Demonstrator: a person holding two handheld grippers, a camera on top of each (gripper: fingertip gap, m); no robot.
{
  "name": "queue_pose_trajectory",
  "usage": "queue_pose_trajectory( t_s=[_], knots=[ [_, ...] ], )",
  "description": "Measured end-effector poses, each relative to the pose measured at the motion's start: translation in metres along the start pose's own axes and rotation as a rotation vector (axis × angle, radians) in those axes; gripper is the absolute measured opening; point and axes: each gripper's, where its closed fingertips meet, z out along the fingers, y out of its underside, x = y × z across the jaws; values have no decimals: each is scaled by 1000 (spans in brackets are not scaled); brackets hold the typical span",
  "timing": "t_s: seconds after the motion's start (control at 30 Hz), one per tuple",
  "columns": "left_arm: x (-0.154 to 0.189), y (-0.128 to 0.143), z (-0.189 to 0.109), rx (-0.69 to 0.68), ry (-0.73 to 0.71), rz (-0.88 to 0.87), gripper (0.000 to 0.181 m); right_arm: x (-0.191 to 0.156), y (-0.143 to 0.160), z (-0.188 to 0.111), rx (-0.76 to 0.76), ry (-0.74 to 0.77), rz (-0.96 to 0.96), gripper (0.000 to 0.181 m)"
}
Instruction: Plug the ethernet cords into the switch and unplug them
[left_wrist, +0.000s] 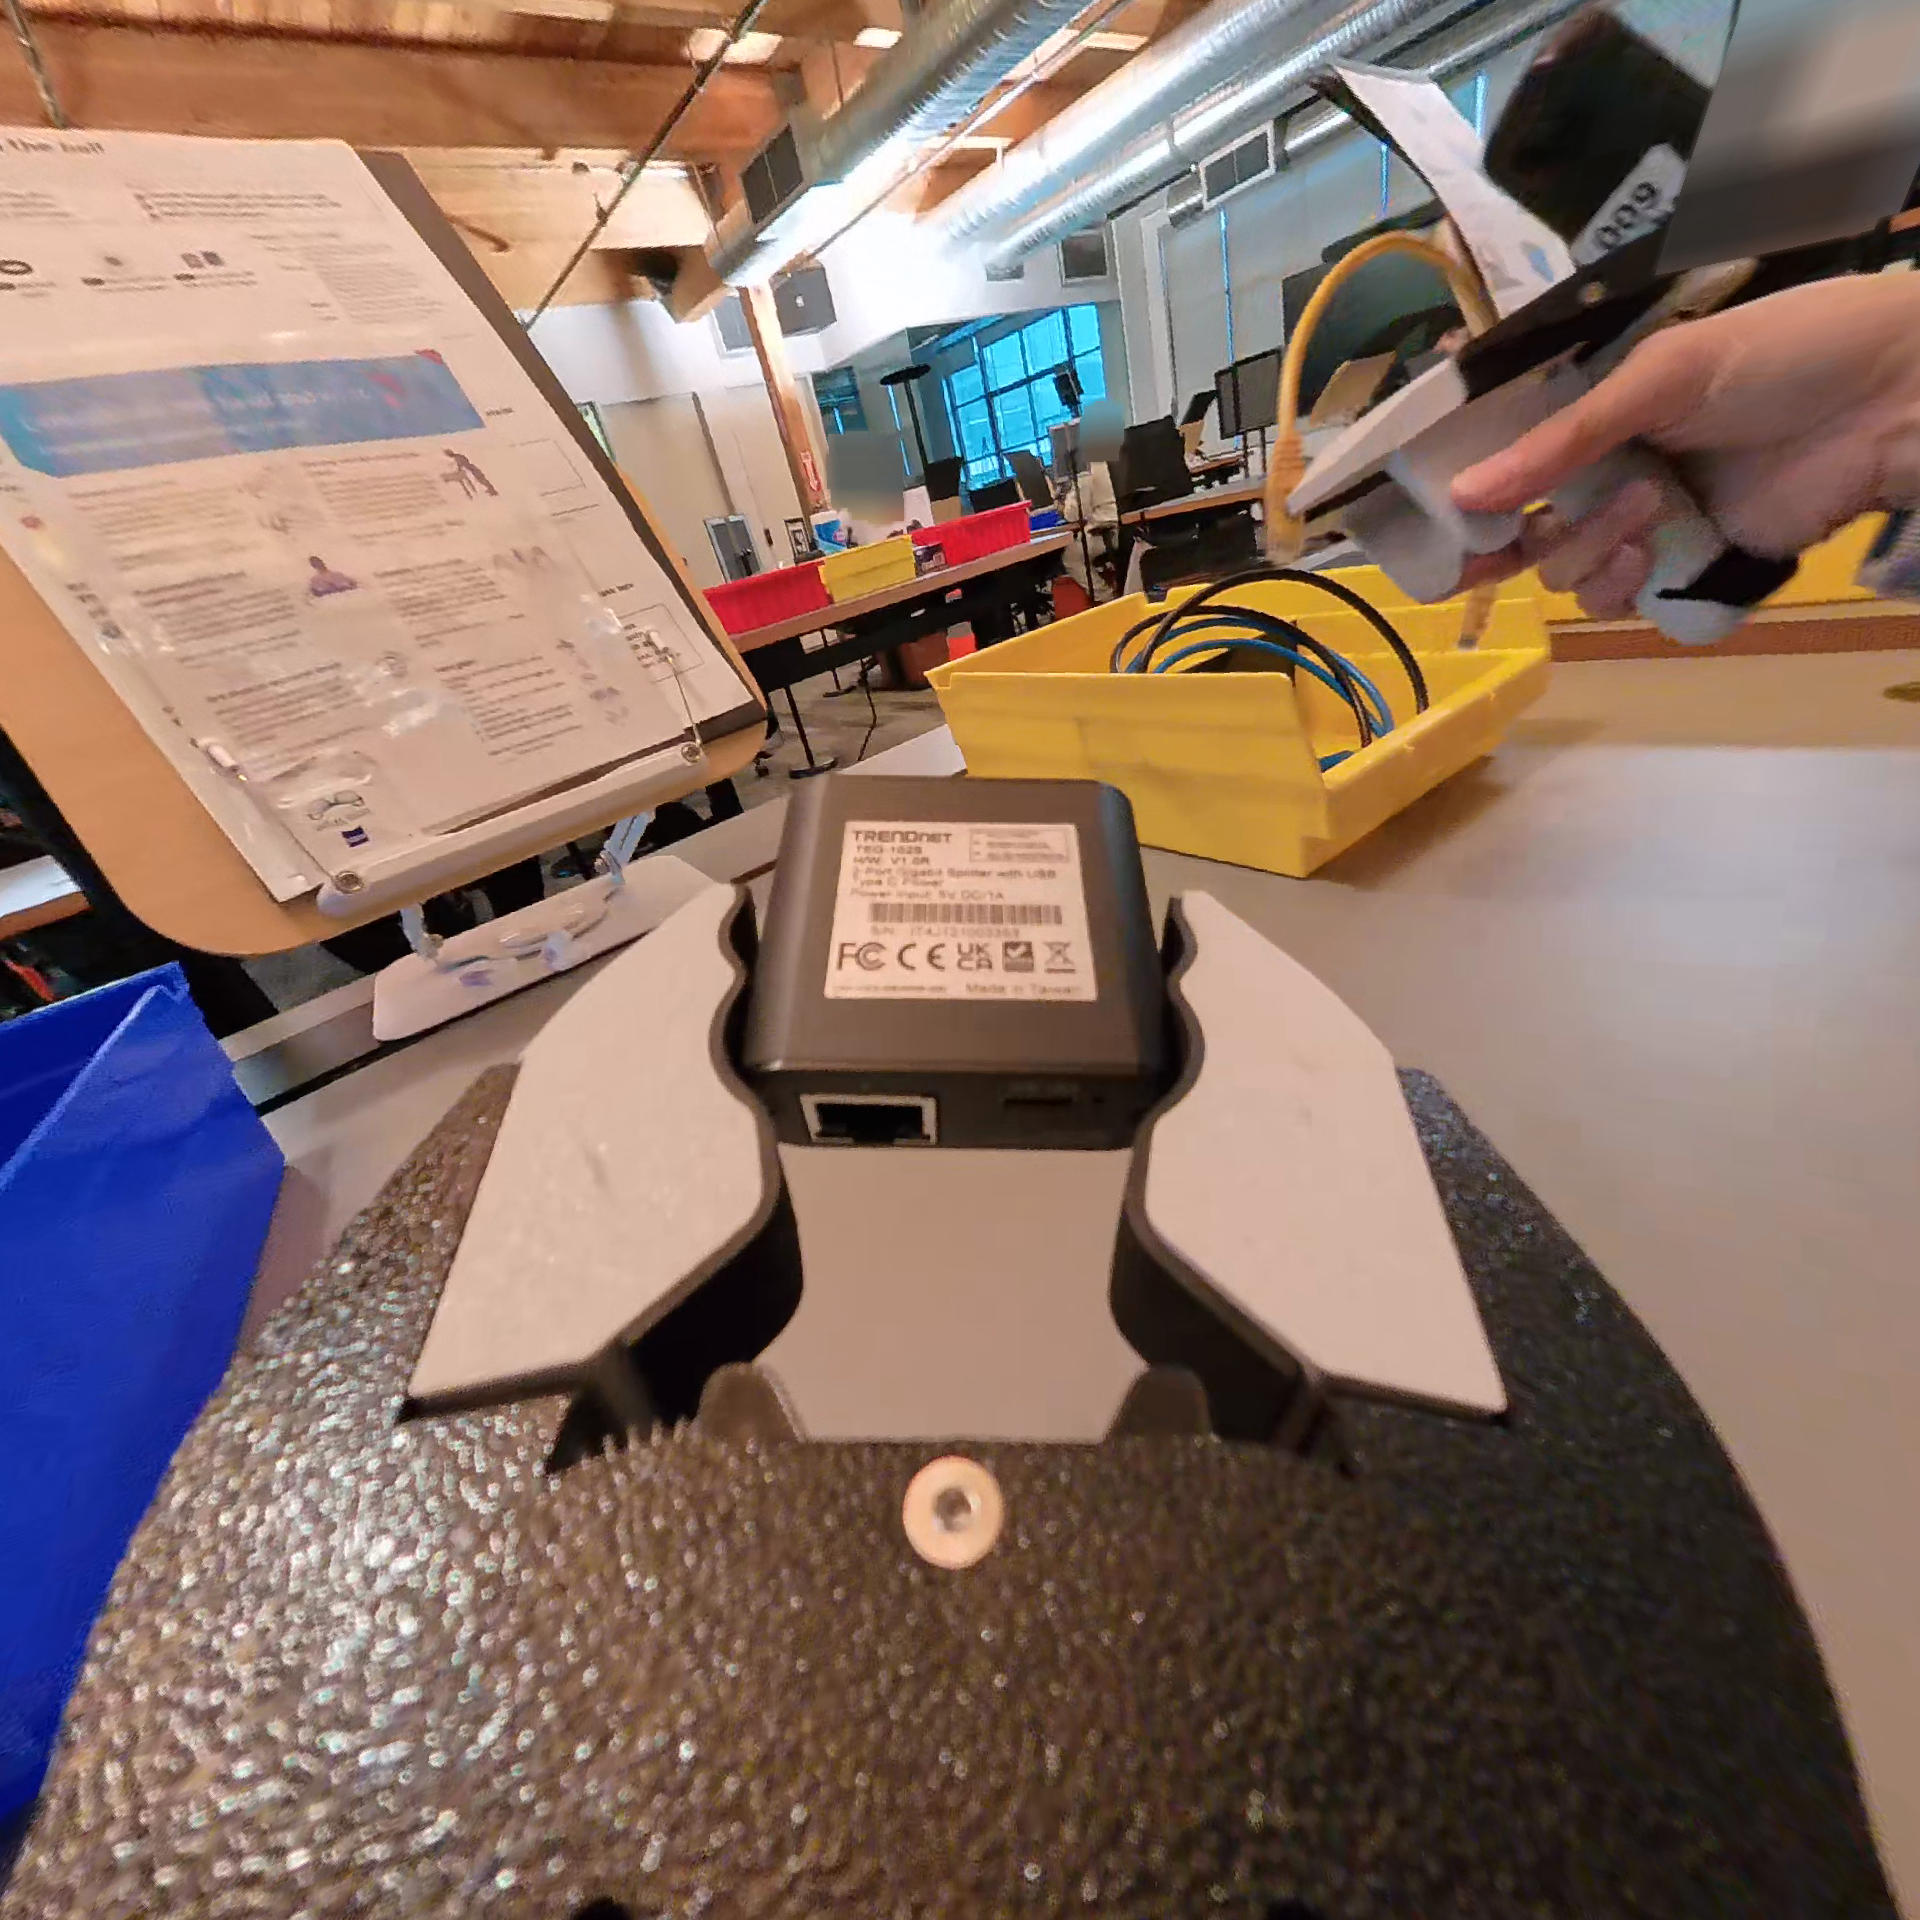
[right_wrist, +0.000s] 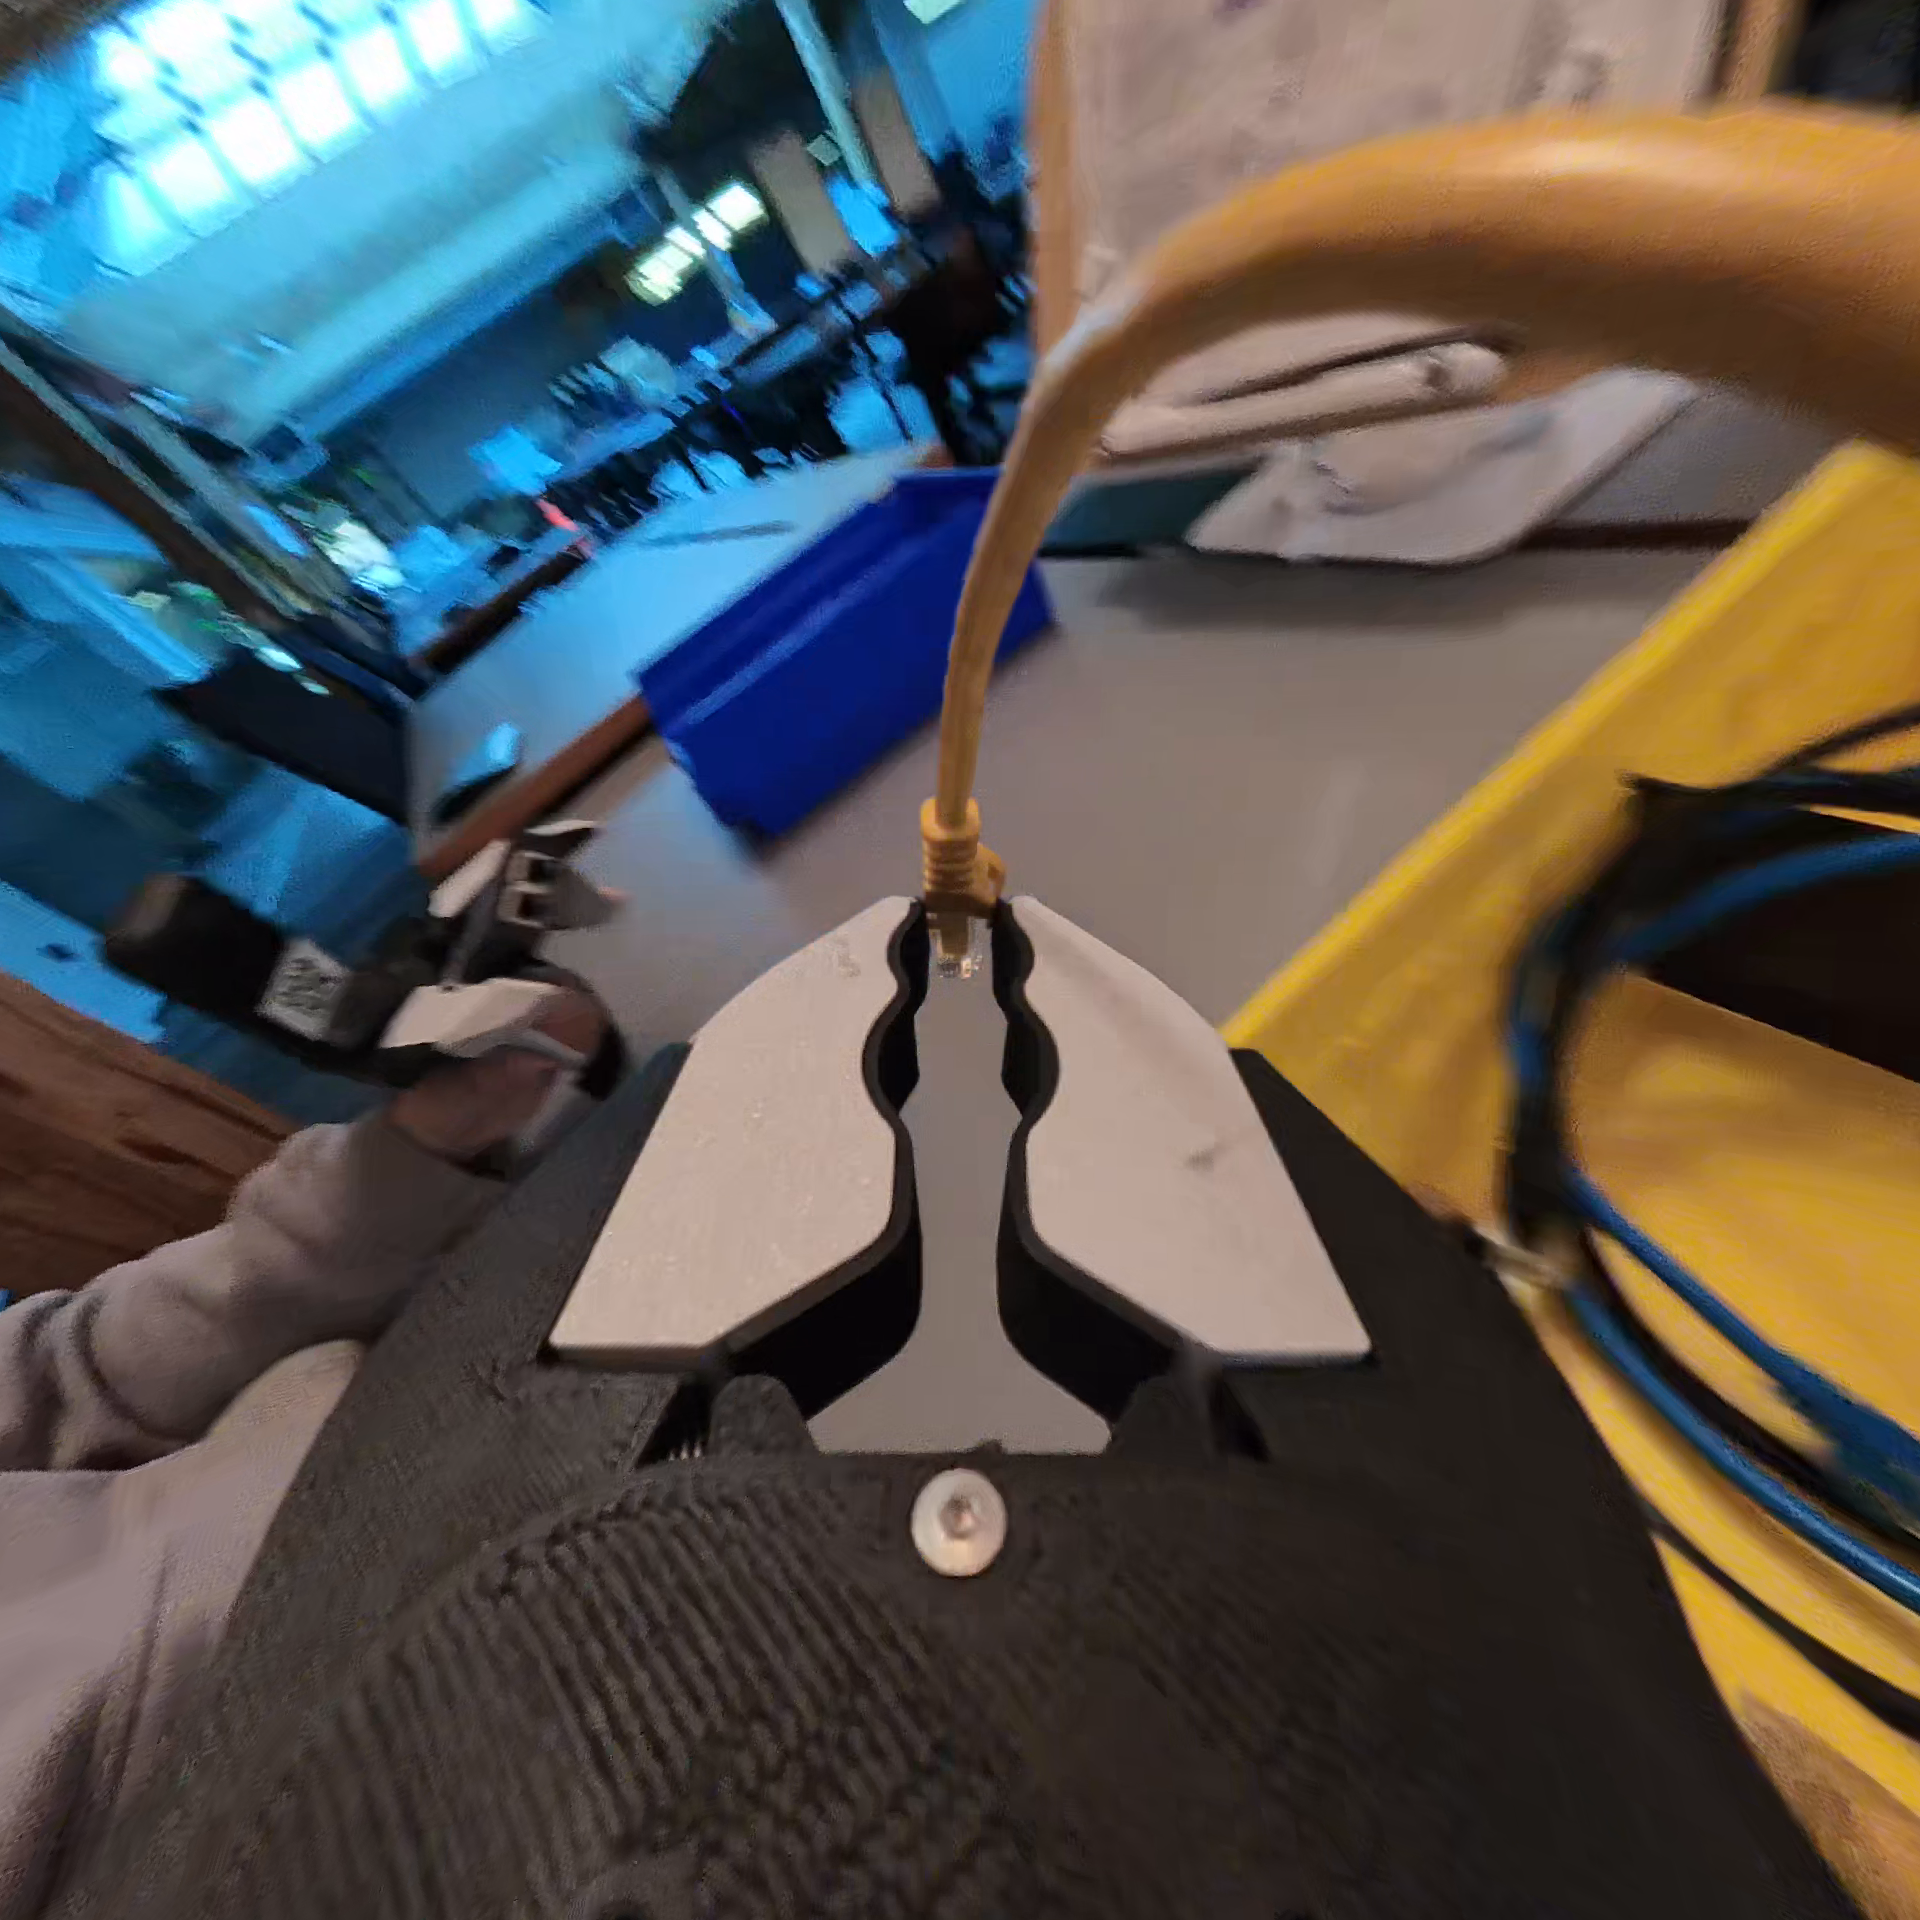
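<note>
My left gripper (left_wrist: 956, 909) is shut on the small black switch (left_wrist: 951, 997), held label side up above the grey table, with one empty port (left_wrist: 871, 1119) facing the camera. My right gripper (right_wrist: 958, 920) is shut on the plug (right_wrist: 956, 935) of a yellow ethernet cord (right_wrist: 977, 644), which loops up and to the right. In the left wrist view the right gripper (left_wrist: 1340, 488) is held by a hand at the upper right, above the yellow bin, with the yellow cord (left_wrist: 1340, 301) arching over it. The switch (right_wrist: 530, 894) shows far left in the right wrist view, apart from the plug.
A yellow bin (left_wrist: 1195, 769) holds coiled blue and black cords (left_wrist: 1268, 644) at the right; it also shows in the right wrist view (right_wrist: 1455, 935). A blue bin (left_wrist: 104, 1195) stands at the left. A tilted document stand (left_wrist: 312, 520) stands at the back left. Across from one pair of fingers to the other is roughly 25 cm.
</note>
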Motion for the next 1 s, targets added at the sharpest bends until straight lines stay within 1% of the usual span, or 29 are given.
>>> queue_pose_trajectory(
  t_s=[0.07,0.13,0.23,0.27,0.33,0.4,0.43,0.5,0.57,0.63,0.7,0.73,0.8,0.9,0.93,1.0],
  knots=[
    [1,0,0,-6,9,2,73,30,3,-3,-93,73,15,12],
    [1,1,0,-11,14,2,73,61,13,-2,-198,136,72,15],
    [0,2,-1,-20,13,5,73,94,45,0,-390,206,162,25],
    [-1,2,-1,-25,15,8,73,102,54,-2,-445,240,149,33],
    [-2,3,-2,-27,14,11,73,112,63,-8,-497,305,77,41],
    [-3,4,-2,-28,14,-1,73,113,61,-13,-501,338,18,50],
    [-3,5,-2,-29,17,-10,73,109,59,-16,-503,328,-4,54],
    [-1,7,-1,-33,29,-25,73,94,45,-22,-458,285,-79,61],
    [2,8,0,-40,46,-39,73,72,22,-29,-346,232,-187,67],
    [7,9,1,-47,86,-64,73,41,3,-35,-227,152,-324,73],
    [15,9,1,-59,144,-92,73,6,-9,-37,-92,84,-444,85],
    [19,9,1,-66,177,-100,73,-12,-10,-35,-35,51,-478,84],
    [26,9,-1,-76,228,-84,73,-42,0,-19,13,-31,-438,82],
    [38,10,-3,-93,303,-48,73,-83,36,25,-33,-212,-196,82],
    [42,9,-4,-90,322,-38,73,-98,50,42,-67,-294,-105,82],
    [50,6,-6,-72,362,-4,73,-130,84,68,-223,-489,81,77]
  ],
)
